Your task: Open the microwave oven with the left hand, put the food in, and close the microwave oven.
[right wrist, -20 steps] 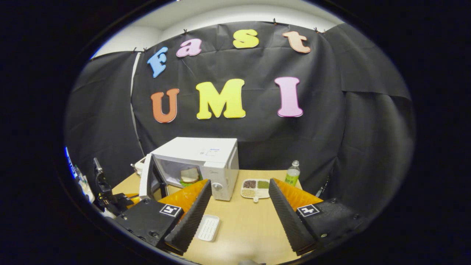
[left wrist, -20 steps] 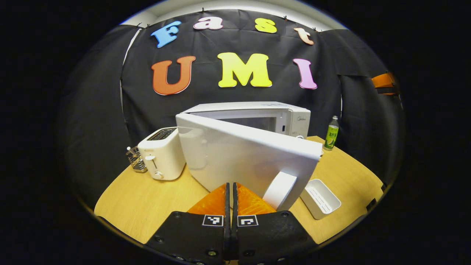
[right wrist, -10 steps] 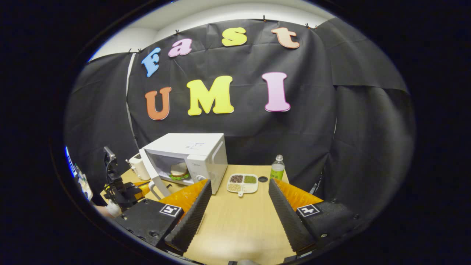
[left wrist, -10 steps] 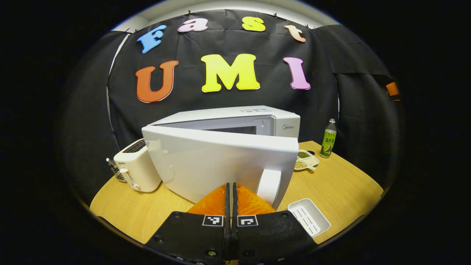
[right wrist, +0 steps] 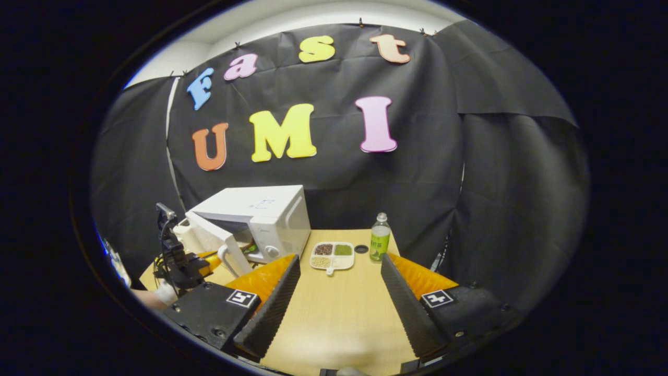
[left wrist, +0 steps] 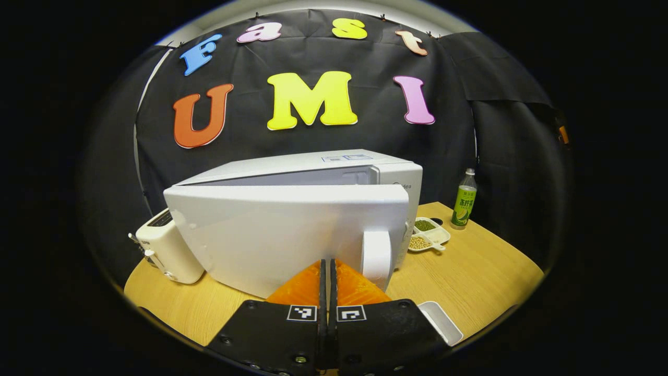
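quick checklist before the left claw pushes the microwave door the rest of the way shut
1. Left claw closed, fingers together against the door: ok.
2. Door fully shut: not ok, a gap remains at the handle side of the microwave.
3. Food inside: cannot tell, the door hides the cavity.
4. Sectioned dish and bottle out of the door's swing: ok.
5. Right claw open, holding nothing, away from the door: ok.
6. Toaster beside the hinge side, not blocking: ok.

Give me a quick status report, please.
Left gripper shut, against microwave door. Right gripper open, empty. Door ajar, nearly closed. Nothing blocking its swing.
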Tool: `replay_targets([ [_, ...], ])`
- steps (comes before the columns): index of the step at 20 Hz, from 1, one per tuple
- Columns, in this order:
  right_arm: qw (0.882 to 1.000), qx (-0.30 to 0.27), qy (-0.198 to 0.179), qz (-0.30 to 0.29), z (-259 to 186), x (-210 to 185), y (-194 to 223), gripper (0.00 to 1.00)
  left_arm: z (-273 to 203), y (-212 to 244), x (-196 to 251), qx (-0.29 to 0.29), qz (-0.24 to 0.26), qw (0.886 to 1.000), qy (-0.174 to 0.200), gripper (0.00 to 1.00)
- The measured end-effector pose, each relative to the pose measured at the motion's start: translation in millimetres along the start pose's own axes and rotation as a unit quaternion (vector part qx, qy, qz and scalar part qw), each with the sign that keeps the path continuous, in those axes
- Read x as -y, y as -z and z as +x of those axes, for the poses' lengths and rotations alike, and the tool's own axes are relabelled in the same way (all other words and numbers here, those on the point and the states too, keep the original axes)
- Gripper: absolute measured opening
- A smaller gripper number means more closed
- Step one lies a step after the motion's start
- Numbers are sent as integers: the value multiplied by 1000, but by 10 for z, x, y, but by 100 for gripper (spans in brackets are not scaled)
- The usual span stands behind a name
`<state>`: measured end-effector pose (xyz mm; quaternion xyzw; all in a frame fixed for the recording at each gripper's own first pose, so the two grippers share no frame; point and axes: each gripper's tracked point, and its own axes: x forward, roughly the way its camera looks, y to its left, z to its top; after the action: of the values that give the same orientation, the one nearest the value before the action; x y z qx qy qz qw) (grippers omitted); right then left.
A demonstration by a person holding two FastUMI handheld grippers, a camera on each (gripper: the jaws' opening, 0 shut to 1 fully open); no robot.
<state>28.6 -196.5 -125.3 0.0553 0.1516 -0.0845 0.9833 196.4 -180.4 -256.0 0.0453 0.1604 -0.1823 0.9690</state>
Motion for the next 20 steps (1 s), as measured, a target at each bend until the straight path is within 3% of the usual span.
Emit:
replay_targets([
  [1, 1000, 1, 3, 3, 0, -11, -14, 99, 56, -6, 11, -1, 0, 1000, 4, 0],
  [4, 1000, 0, 16, 9, 22, -19, -17, 99, 223, -30, 73, -3, -3, 1000, 18, 0],
  [5, 1000, -1, 20, 9, 27, -23, -21, 99, 277, -36, 95, -3, -2, 1000, 23, 10],
  [6, 1000, -2, 24, 9, 34, -35, -22, 99, 322, -28, 107, -5, -1, 1000, 26, 0],
  [13, 998, -13, 52, 18, 125, -98, -2, 99, 608, -43, 142, -11, -8, 999, 49, 0],
  [14, 998, -13, 53, 19, 138, -115, -2, 99, 628, -31, 142, -15, -12, 999, 50, 10],
  [15, 998, -14, 56, 18, 147, -135, -2, 99, 619, -28, 160, -14, -17, 998, 54, 0],
  [20, 997, -14, 68, 17, 125, -200, -20, 99, 717, 26, 184, -16, -19, 998, 62, 0],
])
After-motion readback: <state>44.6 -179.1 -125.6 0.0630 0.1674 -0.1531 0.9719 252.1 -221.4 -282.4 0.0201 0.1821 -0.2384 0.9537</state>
